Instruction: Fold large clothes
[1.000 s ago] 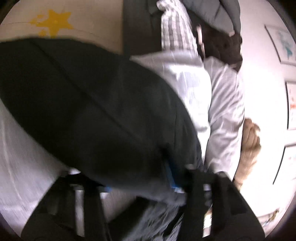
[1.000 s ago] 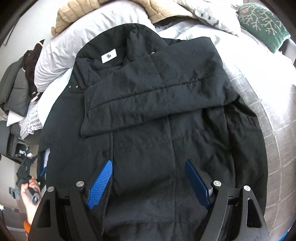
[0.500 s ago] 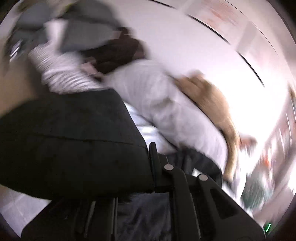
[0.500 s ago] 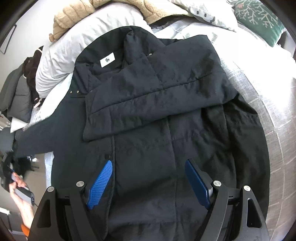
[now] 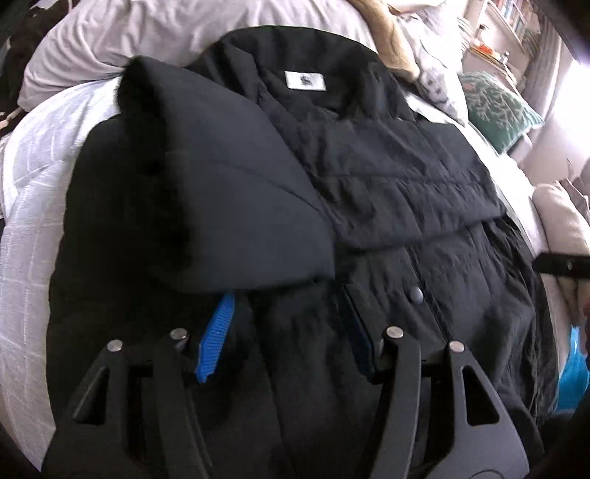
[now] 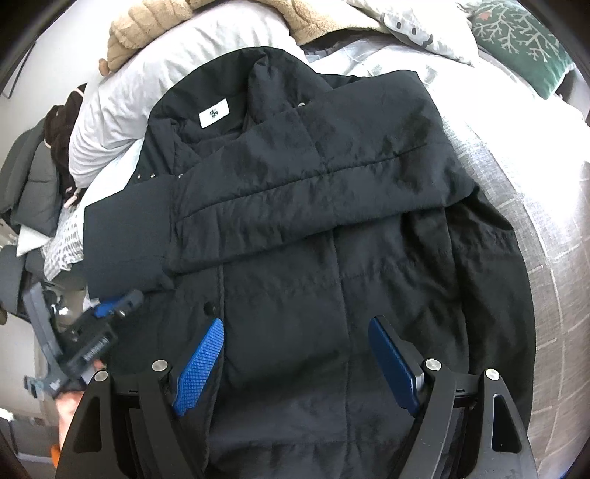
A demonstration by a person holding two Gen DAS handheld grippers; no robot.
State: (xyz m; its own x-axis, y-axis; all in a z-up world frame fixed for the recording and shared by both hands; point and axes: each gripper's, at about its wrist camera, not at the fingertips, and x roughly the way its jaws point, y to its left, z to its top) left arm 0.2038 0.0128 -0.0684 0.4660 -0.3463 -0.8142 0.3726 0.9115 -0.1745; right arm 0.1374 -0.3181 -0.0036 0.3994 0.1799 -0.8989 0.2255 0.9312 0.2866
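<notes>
A large black padded coat (image 6: 313, 258) lies face up on the bed, collar and white label (image 6: 214, 114) at the far end. One sleeve (image 6: 313, 162) lies folded across the chest. The other sleeve (image 5: 221, 195) now lies folded over the coat's left side. My left gripper (image 5: 287, 313) is open just below that sleeve's cuff and holds nothing; it also shows in the right wrist view (image 6: 110, 306). My right gripper (image 6: 295, 346) is open above the coat's lower front, empty.
White pillows (image 6: 166, 66) and a beige plush blanket (image 6: 155, 18) lie beyond the collar. A green patterned cushion (image 6: 523, 37) sits far right. A grey checked bedspread (image 6: 545, 206) runs along the right. Piled clothes (image 6: 33, 177) lie left of the bed.
My left gripper swung the coat's sleeve from off the bed's side onto the coat and opened, letting it go. My right gripper stayed open over the lower front.
</notes>
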